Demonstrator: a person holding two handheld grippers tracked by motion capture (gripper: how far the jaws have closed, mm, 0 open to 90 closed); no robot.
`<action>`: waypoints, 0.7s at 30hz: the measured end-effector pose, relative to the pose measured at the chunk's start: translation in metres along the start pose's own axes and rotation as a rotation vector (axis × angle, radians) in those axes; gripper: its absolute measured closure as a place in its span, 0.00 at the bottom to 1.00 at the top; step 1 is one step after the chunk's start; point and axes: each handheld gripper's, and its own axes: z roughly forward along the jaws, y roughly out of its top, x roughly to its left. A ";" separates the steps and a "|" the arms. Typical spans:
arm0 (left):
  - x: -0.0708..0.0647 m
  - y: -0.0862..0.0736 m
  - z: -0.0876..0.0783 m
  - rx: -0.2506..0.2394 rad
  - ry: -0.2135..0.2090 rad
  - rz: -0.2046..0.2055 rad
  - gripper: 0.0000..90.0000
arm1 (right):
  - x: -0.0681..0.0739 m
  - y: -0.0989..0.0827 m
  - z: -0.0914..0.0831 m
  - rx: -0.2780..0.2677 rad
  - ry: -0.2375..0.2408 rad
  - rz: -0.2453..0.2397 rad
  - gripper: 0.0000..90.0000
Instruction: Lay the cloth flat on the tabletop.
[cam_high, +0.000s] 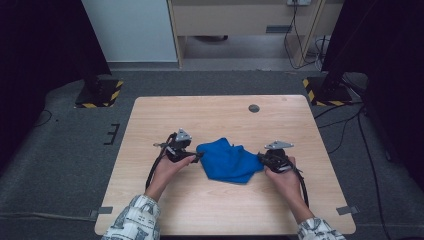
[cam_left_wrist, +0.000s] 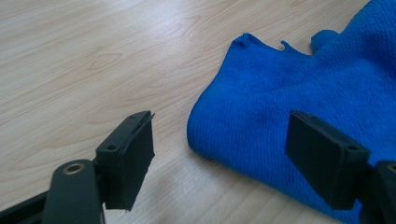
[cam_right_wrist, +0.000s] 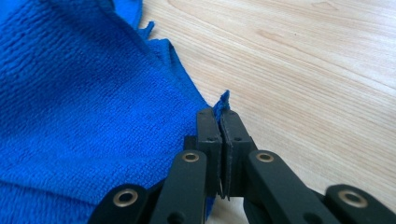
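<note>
With the right hand-held gripper (cam_right_wrist: 219, 122) already pinched on a corner of the crumpled blue cloth (cam_high: 229, 161) on the table (cam_high: 210, 112), the left hand-held gripper (cam_left_wrist: 219, 158) straddles the opposite edge, jaws apart, grasp not yet made.

Both forearms reach in over the table's near edge, sleeves patterned. The left gripper (cam_high: 197, 156) lies low, pointing right, its jaws standing well apart. The right gripper (cam_high: 261, 157) points left, its jaws pressed together on a pinch of blue cloth (cam_high: 228, 160).
</note>
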 end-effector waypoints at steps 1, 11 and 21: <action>0.001 0.001 0.004 0.006 -0.001 -0.004 0.26 | -0.001 0.000 0.002 0.002 0.006 0.003 0.98; 0.006 -0.001 0.027 0.076 -0.009 -0.018 0.46 | -0.002 0.000 0.002 -0.008 0.017 0.006 0.98; 0.000 -0.006 0.023 0.096 -0.032 0.039 0.90 | -0.002 0.001 -0.002 -0.037 0.037 0.010 0.98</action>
